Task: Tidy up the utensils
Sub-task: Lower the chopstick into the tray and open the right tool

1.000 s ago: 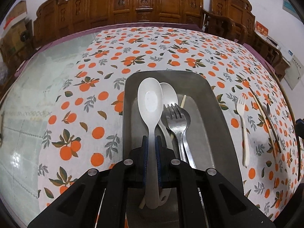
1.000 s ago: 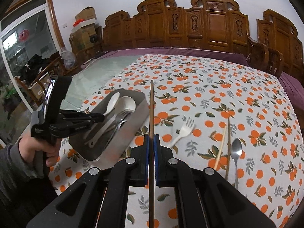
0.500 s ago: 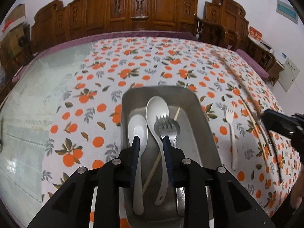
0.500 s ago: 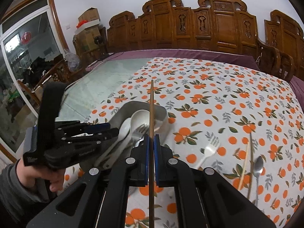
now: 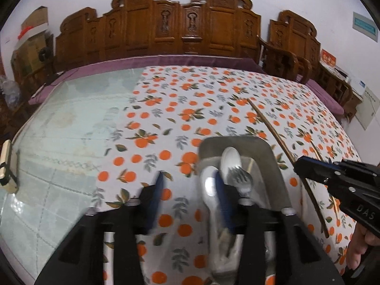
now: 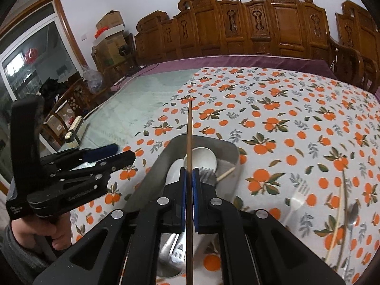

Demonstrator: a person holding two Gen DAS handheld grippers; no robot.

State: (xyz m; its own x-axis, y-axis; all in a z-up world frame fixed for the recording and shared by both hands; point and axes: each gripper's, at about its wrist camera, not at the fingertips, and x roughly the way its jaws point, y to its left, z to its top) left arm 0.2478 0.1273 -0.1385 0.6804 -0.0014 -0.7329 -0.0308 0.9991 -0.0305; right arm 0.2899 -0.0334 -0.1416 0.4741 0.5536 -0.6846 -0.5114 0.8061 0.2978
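A grey metal tray (image 5: 237,141) on the orange-print cloth holds two white spoons (image 5: 230,158), a metal fork (image 5: 239,178) and a pale chopstick (image 6: 225,173). My left gripper (image 5: 188,190) hangs above the tray's near left corner. Its jaws are opening, with only cloth showing between them. My right gripper (image 6: 189,173) is shut on a long brown chopstick (image 6: 189,130), which points forward over the tray (image 6: 228,144). In the left wrist view the right gripper (image 5: 296,165) and its chopstick (image 5: 268,125) sit just right of the tray. The left gripper (image 6: 122,153) is left of the tray.
A white fork (image 6: 299,194), a metal spoon (image 6: 352,213) and a thin chopstick (image 6: 339,213) lie on the cloth right of the tray. Bare glass tabletop (image 5: 59,142) stretches to the left, with a small pale object (image 5: 7,166) at its edge. Carved wooden chairs (image 5: 190,28) line the far side.
My left gripper let go of the white spoon, which now lies in the tray, then opened, rose and shifted left. My right gripper carried the brown chopstick leftward over the tray.
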